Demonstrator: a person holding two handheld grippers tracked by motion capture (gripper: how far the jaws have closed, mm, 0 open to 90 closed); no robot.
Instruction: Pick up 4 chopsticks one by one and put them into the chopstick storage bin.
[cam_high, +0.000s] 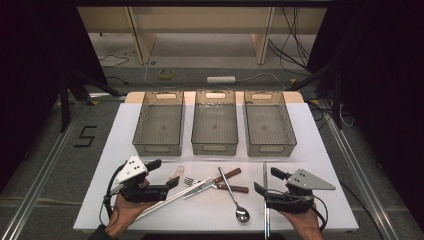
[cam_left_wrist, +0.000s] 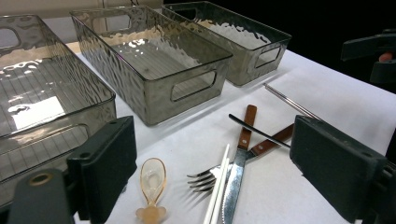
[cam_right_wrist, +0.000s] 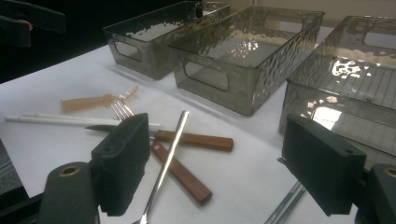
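White table sheet (cam_high: 310, 150) carries three empty clear bins (cam_high: 215, 125) along the far edge, w/ loose cutlery in front near the person. Right gripper (cam_high: 264, 182), jaws spread and holding nothing, sits over the metal chopsticks (cam_high: 265, 210), whose long axis runs near-to-far, approx. between the jaws; left gripper (cam_high: 166, 172), also spread and empty, is farther off, near the plastic spoon (cam_high: 176, 172). Steel spoon (cam_high: 235, 197), knife (cam_high: 212, 183) and fork (cam_high: 192, 181) lie crossed just left of the chopsticks, apart from them, so no obstruction is judged.

three bins (cam_high: 215, 125) behind cutlery (cam_high: 220, 182), chopsticks (cam_high: 265, 200) right of spoon (cam_high: 236, 197)
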